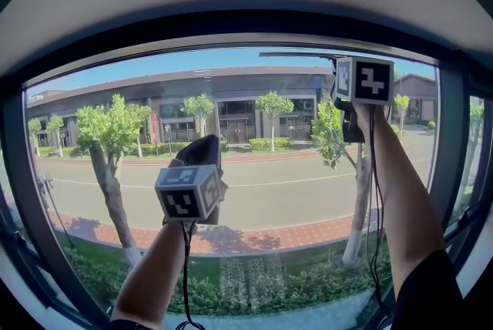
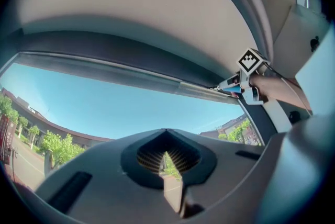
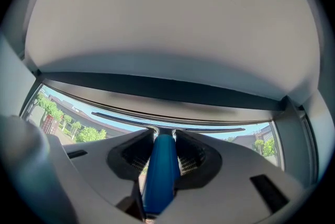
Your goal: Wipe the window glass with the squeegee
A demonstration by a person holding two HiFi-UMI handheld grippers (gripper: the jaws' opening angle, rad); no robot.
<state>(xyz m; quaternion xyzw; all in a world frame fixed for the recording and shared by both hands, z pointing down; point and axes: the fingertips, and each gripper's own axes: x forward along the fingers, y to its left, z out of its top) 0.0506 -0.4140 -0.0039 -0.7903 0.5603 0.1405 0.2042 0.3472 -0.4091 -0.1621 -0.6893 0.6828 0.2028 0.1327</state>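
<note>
Counted two grippers, one squeegee (image 1: 296, 55) and one window glass (image 1: 262, 182). Found the right gripper (image 3: 163, 152) at 2 o'clock, jaws clamped on the squeegee's blue handle (image 3: 161, 176), holding the tool at 1 o'clock high on the glass, just under the top frame (image 1: 231, 24). Found the left gripper (image 2: 166, 163) at 8 o'clock, jaws pressed together around nothing.

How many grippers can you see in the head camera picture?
2. The left gripper is low at centre, jaws together on nothing. The right gripper is at upper right, shut on the squeegee, its blade near the top of the window glass.
</note>
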